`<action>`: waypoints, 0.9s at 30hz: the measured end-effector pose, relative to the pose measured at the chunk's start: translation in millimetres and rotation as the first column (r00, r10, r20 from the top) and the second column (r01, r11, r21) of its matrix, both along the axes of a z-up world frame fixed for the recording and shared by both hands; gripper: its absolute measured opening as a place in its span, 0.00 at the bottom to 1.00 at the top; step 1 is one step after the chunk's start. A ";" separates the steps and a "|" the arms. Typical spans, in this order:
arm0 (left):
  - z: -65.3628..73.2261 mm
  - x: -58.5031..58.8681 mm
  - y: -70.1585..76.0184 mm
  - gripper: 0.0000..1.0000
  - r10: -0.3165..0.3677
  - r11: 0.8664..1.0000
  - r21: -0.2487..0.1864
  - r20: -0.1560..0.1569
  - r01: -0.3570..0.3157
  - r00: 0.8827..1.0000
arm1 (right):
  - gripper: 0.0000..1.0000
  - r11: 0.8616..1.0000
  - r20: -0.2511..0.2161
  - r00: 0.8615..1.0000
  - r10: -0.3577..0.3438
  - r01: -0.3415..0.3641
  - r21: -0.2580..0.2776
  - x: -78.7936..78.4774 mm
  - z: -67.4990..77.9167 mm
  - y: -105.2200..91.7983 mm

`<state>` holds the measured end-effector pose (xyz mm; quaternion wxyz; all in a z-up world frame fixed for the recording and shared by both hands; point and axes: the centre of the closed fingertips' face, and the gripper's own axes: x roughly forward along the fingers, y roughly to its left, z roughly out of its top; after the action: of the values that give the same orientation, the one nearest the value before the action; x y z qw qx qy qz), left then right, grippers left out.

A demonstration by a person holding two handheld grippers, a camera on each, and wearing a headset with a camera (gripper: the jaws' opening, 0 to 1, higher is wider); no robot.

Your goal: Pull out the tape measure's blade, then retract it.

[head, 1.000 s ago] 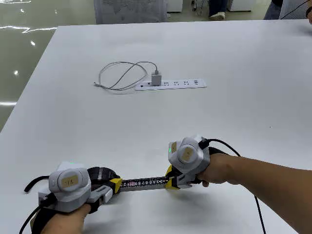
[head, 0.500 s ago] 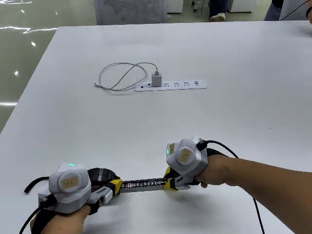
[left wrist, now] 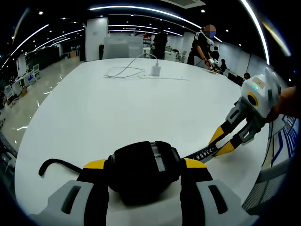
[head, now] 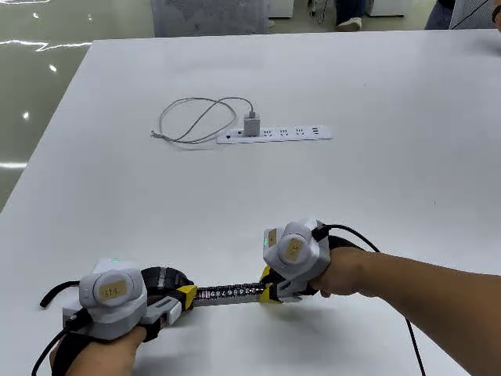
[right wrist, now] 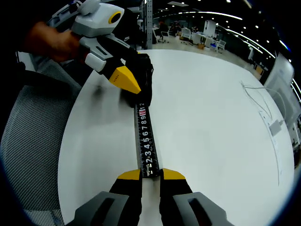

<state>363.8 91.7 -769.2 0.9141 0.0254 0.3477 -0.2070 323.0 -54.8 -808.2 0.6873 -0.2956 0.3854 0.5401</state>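
Pinching the blade [head: 227, 294] tip, right gripper [head: 264, 287] edges left toward the case [head: 160, 280] clamped in left gripper [head: 178, 302]; blade seemingly shorter, retracting.

The surface [head: 376, 196] is smooth, matt white. The tape measure's case [left wrist: 143, 169] looks like black matt plastic; its blade [right wrist: 145, 141] is thin, printed, slightly shiny. At upper left, the floor [head: 31, 70] is glossy.

Black tape measure [left wrist: 143, 169]; blade [right wrist: 145, 146] partly extended.
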 end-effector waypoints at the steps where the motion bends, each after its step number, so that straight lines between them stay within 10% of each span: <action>1: 0.0 0.0 0.0 0.57 0.000 1.000 0.000 0.000 0.000 1.000 | 0.09 1.000 -0.001 1.000 -0.001 0.001 0.001 -0.1 0.1 0.0; 27: -0.4 -0.4 -0.1 0.57 0.001 1.000 -0.002 0.001 -0.001 1.000 | 0.09 0.999 -0.012 1.000 -0.026 0.027 0.024 1.8 0.7 8.5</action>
<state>363.4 91.6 -769.6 0.9144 0.0244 0.3471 -0.2070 324.8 -46.3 -807.4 0.6958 -0.2790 0.3865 0.5372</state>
